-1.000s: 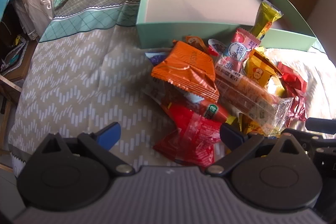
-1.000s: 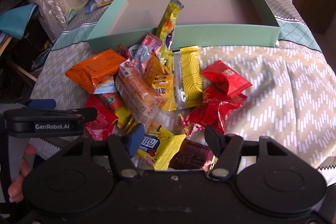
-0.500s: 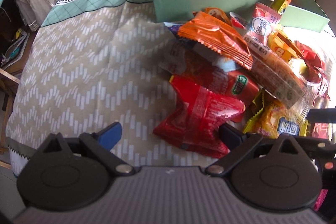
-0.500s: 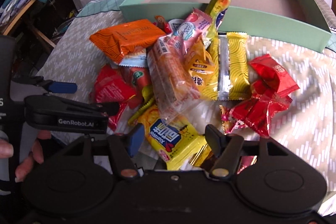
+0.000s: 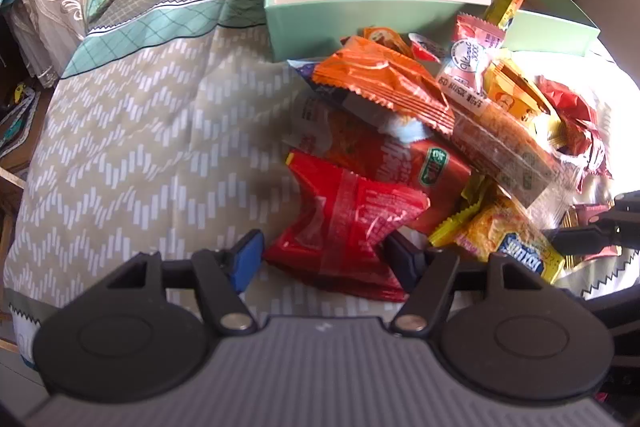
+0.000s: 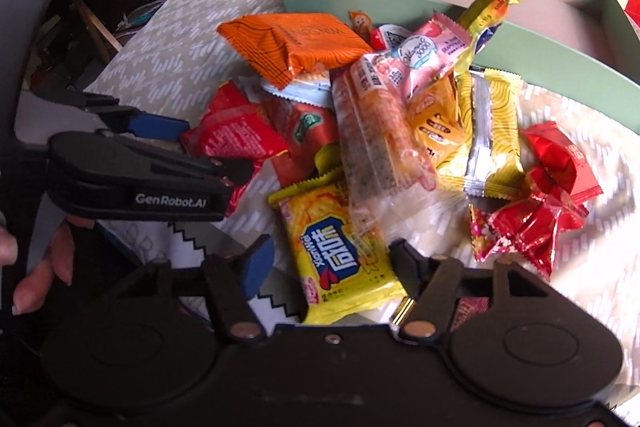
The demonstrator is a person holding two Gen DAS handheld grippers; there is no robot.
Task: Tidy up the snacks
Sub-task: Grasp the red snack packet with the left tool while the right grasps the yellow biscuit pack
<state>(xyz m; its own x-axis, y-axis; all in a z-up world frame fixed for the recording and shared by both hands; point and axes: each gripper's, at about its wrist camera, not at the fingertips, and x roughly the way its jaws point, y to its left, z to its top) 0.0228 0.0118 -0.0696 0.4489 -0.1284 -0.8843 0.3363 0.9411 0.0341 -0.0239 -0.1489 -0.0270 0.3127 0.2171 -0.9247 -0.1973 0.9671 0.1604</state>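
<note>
I'm holding L gripper (image 5: 324,259) spread around the red packet (image 5: 344,223), R gripper (image 6: 328,267) spread around the yellow cracker pack (image 6: 340,251); snack pile's sitting just before the green box (image 6: 400,1).

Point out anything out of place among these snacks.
The yellow-green stick packet leans tilted over the front wall of the mint box, neither in nor out. Every other snack is heaped loose on the cloth.

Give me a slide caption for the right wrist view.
Open right gripper straddles a yellow cracker packet at the snack pile's edge, mint box behind.
</note>
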